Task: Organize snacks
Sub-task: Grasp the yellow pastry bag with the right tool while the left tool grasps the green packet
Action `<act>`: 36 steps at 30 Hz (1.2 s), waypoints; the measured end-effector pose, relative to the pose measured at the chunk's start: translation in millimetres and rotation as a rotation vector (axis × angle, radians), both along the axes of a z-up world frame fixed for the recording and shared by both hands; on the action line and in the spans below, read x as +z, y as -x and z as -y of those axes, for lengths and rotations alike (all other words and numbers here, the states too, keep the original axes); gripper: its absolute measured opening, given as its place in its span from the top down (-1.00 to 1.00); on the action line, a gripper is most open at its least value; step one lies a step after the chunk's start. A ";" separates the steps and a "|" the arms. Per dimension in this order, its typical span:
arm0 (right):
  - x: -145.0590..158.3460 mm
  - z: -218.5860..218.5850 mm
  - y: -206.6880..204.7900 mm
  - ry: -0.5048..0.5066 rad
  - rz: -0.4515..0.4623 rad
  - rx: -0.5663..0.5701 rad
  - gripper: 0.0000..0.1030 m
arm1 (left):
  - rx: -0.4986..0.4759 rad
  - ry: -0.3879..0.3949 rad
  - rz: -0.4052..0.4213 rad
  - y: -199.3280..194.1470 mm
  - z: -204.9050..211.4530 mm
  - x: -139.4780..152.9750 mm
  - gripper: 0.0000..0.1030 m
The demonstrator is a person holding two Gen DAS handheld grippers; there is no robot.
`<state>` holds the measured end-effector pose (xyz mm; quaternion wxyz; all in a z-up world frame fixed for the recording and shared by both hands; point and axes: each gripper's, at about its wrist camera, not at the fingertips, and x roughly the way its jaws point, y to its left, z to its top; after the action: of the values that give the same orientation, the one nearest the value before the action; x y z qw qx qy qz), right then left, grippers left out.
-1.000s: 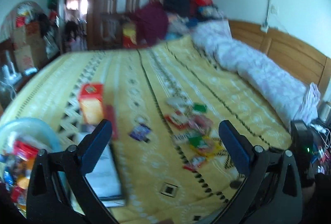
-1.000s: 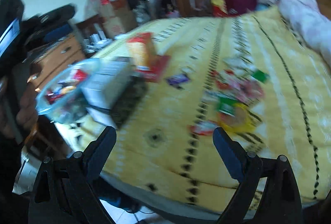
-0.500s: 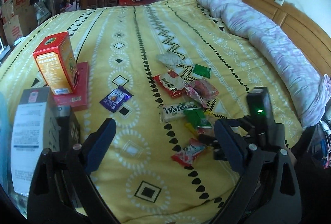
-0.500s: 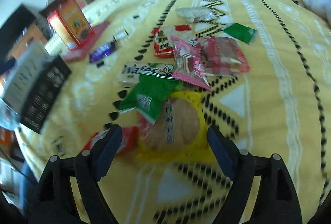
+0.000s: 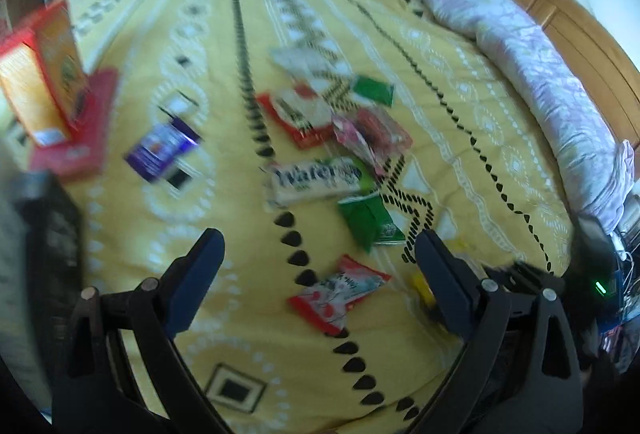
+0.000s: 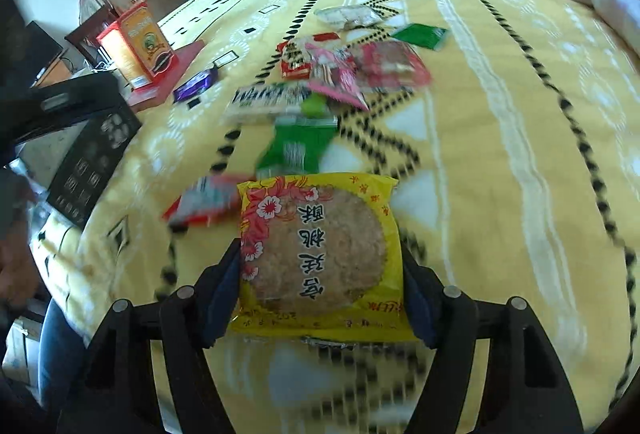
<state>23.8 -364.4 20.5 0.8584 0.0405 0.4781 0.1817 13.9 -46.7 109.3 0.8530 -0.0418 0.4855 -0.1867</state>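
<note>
Two grippers over a yellow bedspread (image 5: 460,137). Right gripper (image 6: 320,274): fingers pressed against both sides of a yellow cookie packet (image 6: 320,250), held above the bed's near edge; its lower edge hides the cloth beneath. Left gripper (image 5: 316,266): fingers spread, empty, above a red-and-white wrapper (image 5: 338,292). Beyond, blurred: green sachet (image 5: 370,222), wafer bar (image 5: 316,179), more loose snacks, lettering largely illegible. Farther left, an orange box (image 6: 138,43), cut off in the left view.

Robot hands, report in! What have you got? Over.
Right gripper shut on yellow cookie packet. Left gripper open, empty, over red snack packet. Nothing blocking.
</note>
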 end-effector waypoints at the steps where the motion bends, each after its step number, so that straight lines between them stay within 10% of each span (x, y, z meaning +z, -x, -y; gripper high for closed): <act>1: 0.4 5.1 7.8 -0.013 -0.005 -0.002 -0.44 | -0.009 0.003 -0.016 -4.0 6.2 -5.3 -0.87; 7: 8.2 21.0 19.1 -0.055 0.000 -0.020 -0.43 | -0.075 0.005 -0.091 -24.5 57.7 -39.8 -0.82; 19: 0.3 32.0 9.4 -0.096 -0.002 -0.050 -0.44 | -0.089 -0.109 -0.042 -25.1 89.6 -70.8 0.36; 36: 90.4 8.8 14.6 -0.113 0.218 -0.033 -0.43 | 0.074 -0.008 0.401 26.2 -24.3 108.6 0.38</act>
<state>9.2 -373.3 110.9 0.9046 0.0766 0.3700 0.1973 -12.3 -22.5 218.0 0.9391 -0.0182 0.3047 -0.1579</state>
